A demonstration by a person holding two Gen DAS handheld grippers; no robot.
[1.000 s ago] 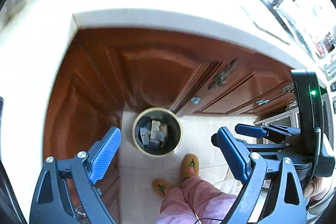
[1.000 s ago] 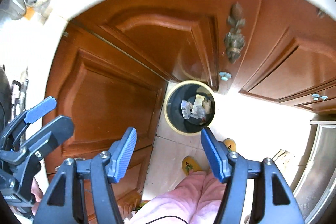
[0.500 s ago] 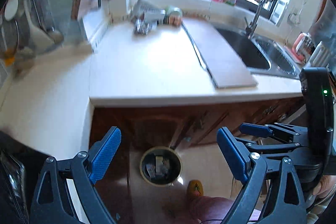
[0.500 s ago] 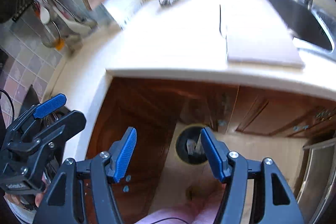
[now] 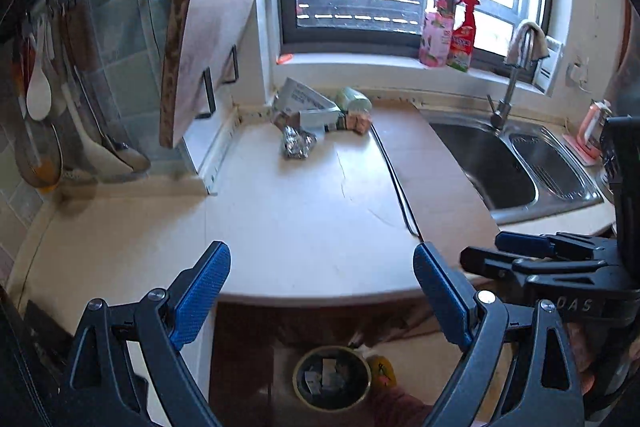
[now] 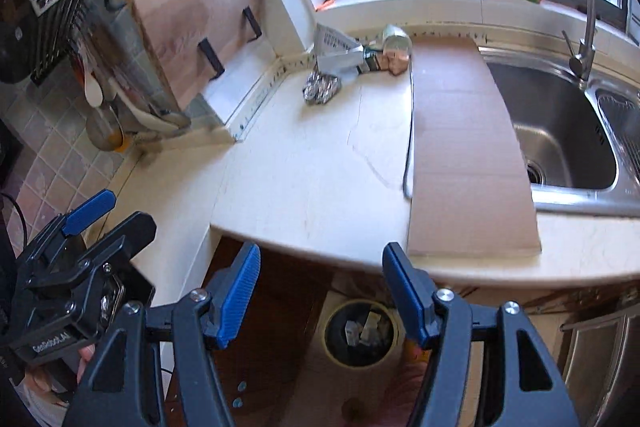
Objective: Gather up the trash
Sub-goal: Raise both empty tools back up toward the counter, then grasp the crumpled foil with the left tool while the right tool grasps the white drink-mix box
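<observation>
A round trash bin (image 5: 331, 383) (image 6: 362, 332) stands on the floor below the counter edge, with several scraps inside. Trash lies at the back of the counter: a crumpled foil ball (image 5: 295, 143) (image 6: 321, 88), a printed paper carton (image 5: 306, 98) (image 6: 335, 41), a green-white can (image 5: 353, 99) (image 6: 397, 40) and small tan blocks (image 5: 357, 122) (image 6: 396, 63). My left gripper (image 5: 322, 297) is open and empty, over the counter's front edge. My right gripper (image 6: 321, 293) is open and empty, also over the front edge, above the bin.
A cardboard sheet (image 6: 460, 155) covers the counter beside the steel sink (image 6: 560, 131) with its tap (image 5: 514, 83). A cutting board (image 5: 200, 51) leans at the back left. Utensils (image 5: 40, 99) hang on the left wall. Spray bottles (image 5: 448, 31) stand on the windowsill.
Both grippers have lifted and tilted up from looking down at the bin and cabinet doors to facing the counter and window. Both stay open and empty.
</observation>
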